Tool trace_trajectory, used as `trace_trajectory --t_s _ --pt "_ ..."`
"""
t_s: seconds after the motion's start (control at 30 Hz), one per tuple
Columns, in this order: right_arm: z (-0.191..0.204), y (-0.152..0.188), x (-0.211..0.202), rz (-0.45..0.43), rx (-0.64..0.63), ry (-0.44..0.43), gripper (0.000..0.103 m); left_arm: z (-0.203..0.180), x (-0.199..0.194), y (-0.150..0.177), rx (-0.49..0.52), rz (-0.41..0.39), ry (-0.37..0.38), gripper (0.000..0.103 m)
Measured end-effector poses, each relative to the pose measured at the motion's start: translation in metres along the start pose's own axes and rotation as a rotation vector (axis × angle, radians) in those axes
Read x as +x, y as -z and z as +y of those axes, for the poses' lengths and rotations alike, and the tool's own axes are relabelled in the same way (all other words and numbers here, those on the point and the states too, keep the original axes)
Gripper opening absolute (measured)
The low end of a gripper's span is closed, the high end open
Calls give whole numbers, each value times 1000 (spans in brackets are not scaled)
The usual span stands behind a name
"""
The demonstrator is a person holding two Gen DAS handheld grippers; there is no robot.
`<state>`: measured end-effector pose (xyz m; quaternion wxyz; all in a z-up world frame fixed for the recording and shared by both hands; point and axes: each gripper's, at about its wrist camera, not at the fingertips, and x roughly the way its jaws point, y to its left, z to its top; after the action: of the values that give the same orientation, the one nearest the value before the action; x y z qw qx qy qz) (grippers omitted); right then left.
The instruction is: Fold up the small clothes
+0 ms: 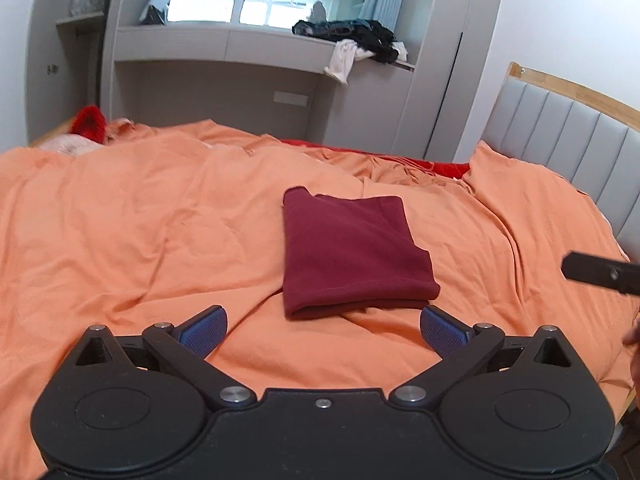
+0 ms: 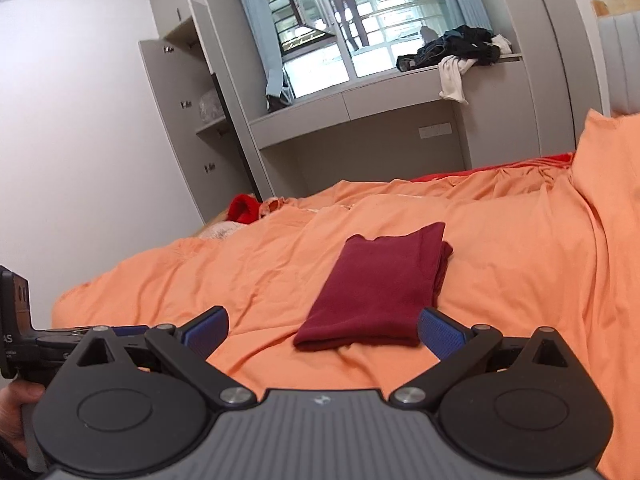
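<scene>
The right gripper (image 1: 600, 274) shows only as a black bar cut off by the left view's right edge. The left gripper (image 2: 16, 320) is cut off by the right view's left edge. Far clothes (image 1: 360, 38) on the ledge (image 1: 224, 46) are too small to identify.

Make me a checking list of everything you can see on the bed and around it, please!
Surface: orange bedsheet, wrinkled, covers the bed.
Job's things: maroon garment, folded into a neat rectangle, lying flat mid-bed.
Clutter: red fluffy item at the far bed edge; pile of dark and white clothes on the window ledge.
Grippers: left gripper open, empty; right gripper open, empty; neither touches the garment.
Cables: nothing seen.
Surroundings: grey headboard, window, grey cupboards.
</scene>
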<state>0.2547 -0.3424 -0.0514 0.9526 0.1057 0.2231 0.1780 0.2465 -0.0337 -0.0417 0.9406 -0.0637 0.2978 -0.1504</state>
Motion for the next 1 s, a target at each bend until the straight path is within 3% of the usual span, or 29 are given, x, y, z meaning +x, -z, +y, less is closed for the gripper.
trace_trajectory --t_s 0.2,0.33,0.5,0.67,0.87,1.0 --pt "-59 -38 76 86 83 -54 103 32 98 -19 -56 172 159 102" --pt "-114 -50 140 193 282 -153 103 54 166 -29 -134 251 159 102" --pt "-173 -34 215 284 478 -164 103 81 240 -37 -251 302 167 102" --pt "-206 -12 263 327 545 -195 103 88 292 -29 -237 324 134 102" --pt "-220 -11 290 246 579 -304 103 78 308 -35 -239 260 247 102" --pt "-214 -18 315 232 530 -334 103 58 318 -40 -214 259 343 101"
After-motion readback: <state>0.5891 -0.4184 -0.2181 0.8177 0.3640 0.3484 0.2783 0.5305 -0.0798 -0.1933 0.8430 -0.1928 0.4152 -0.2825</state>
